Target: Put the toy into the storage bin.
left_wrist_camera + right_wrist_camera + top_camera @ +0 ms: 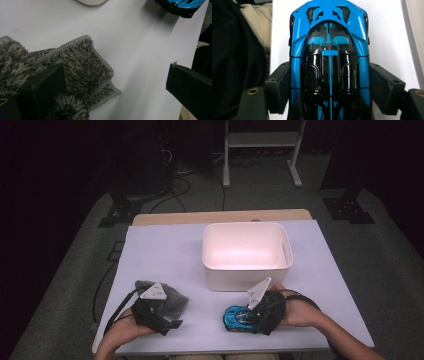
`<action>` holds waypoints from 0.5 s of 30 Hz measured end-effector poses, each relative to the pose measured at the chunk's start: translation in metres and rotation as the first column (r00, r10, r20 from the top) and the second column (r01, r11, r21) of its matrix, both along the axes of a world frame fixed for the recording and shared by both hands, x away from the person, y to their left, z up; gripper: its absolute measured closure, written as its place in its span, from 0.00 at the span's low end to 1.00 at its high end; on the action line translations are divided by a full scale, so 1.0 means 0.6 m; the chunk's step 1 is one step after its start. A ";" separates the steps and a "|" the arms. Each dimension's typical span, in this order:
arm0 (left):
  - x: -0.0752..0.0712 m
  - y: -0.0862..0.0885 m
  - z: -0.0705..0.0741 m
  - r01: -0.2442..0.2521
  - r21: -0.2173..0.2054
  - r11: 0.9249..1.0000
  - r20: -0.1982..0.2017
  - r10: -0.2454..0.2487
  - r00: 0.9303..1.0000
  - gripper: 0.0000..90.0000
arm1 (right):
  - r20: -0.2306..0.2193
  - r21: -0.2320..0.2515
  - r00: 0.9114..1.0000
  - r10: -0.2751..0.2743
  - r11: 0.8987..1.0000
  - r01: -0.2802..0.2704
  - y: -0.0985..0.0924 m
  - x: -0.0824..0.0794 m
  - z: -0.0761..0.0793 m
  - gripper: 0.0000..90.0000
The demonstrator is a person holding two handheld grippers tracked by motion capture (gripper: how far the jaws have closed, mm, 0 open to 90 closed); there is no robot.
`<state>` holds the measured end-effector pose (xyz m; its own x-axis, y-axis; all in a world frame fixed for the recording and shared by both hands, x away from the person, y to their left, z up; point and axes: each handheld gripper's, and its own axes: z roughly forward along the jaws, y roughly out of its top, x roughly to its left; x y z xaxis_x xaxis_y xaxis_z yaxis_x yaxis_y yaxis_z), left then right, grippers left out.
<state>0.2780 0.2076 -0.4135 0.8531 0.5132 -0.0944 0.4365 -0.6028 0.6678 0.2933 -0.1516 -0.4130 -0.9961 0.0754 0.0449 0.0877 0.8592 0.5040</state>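
Note:
A glossy blue and black toy car (329, 50) lies on the white table (165, 255) near its front edge, right of centre. My right gripper (329, 85) is shut on the toy car (234, 317), its pads pressed to both flanks. The right gripper (248, 316) comes at it from the right. A grey shaggy cloth (85, 67) lies crumpled at the front left. My left gripper (115, 75) stands open and wide, one jaw over the cloth (175, 299) and the other out near the table's front edge. The left gripper (167, 314) holds nothing.
A white rectangular bin (247, 255), empty inside, stands at the table's centre just behind the car. Its corner (92, 2) and the car (185, 5) show far off in the left gripper view. A white metal stand (262, 150) and cables lie on the floor behind.

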 end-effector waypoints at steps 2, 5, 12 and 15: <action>0.000 0.000 0.000 0.000 0.000 1.000 0.000 0.000 1.000 0.02 | 0.004 0.000 1.000 0.011 1.000 -0.011 0.001 -0.001 0.010 0.28; -0.001 0.000 0.000 -0.001 -0.002 1.000 0.001 0.001 1.000 0.02 | 0.009 0.006 1.000 0.020 1.000 -0.020 0.001 -0.002 0.031 0.28; -0.001 0.001 0.000 -0.002 -0.004 1.000 0.002 0.002 1.000 0.02 | 0.012 0.031 0.999 0.039 0.999 -0.039 0.004 -0.005 0.079 0.28; -0.001 0.002 0.000 -0.003 -0.004 1.000 0.001 0.003 1.000 0.02 | 0.015 0.039 0.999 0.053 0.998 -0.053 0.008 -0.006 0.100 0.28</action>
<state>0.2774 0.2087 -0.4135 0.8516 0.5154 -0.0952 0.4375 -0.5992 0.6705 0.2899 -0.1467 -0.3531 -0.9992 0.0210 0.0327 0.0354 0.8421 0.5381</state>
